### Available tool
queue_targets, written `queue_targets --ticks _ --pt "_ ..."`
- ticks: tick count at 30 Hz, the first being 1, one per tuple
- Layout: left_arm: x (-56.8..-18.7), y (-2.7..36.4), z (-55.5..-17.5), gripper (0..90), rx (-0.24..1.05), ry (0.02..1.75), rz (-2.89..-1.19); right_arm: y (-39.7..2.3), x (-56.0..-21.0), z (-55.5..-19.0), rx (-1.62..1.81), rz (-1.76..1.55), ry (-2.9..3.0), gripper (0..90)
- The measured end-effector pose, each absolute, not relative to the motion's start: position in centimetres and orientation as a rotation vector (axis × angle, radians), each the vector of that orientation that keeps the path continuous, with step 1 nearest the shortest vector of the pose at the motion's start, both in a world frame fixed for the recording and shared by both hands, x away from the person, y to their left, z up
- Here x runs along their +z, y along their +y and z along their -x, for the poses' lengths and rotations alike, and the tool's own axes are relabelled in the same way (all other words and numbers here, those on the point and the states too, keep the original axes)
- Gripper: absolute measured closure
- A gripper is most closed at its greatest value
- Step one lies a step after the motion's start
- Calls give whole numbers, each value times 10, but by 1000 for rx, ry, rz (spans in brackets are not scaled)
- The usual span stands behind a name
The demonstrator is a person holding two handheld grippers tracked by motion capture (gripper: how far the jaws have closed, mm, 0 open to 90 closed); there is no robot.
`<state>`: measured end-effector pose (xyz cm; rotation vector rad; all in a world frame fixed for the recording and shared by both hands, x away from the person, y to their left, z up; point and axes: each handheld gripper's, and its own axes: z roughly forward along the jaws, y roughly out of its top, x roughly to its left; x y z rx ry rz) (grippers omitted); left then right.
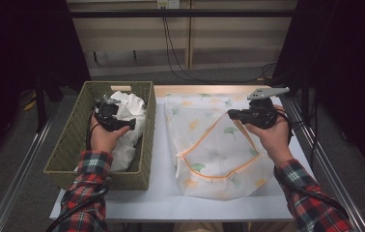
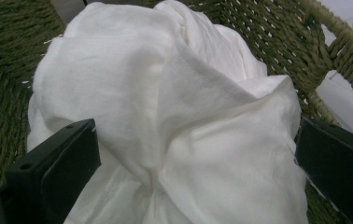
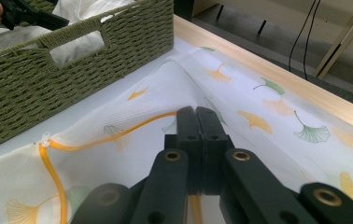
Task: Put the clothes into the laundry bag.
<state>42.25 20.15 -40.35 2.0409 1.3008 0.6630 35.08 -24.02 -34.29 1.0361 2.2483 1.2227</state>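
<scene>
A white cloth (image 1: 130, 104) lies bunched in a green woven basket (image 1: 69, 140) at the table's left. My left gripper (image 1: 133, 123) is down inside the basket. In the left gripper view it (image 2: 195, 154) stands open, one black jaw on each side of the cloth (image 2: 165, 93). At the right lies a white mesh bag with a ginkgo-leaf print (image 1: 214, 159) and an orange zipper (image 1: 190, 147). My right gripper (image 1: 231, 115) is shut on the bag's zipper edge and holds it raised. In the right gripper view its jaws (image 3: 195, 116) meet over the orange zipper (image 3: 114, 135).
The basket's wall with its handle slot (image 3: 25, 88) stands just left of the bag (image 3: 268, 116). A wooden strip (image 1: 195, 89) edges the back of the white table (image 1: 161, 193). Metal rails run along both sides, and cables hang behind.
</scene>
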Motion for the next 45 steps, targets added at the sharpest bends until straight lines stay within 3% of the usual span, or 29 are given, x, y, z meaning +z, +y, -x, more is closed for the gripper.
queue_targets --ticks 33,45 --pt "-419 192 -432 0 647 1265 -2218 -239 -343 -351 1220 -1031 2247 894" --pt "-425 190 -432 0 585 1263 -2249 -238 -344 -352 1208 -1030 2251 894"
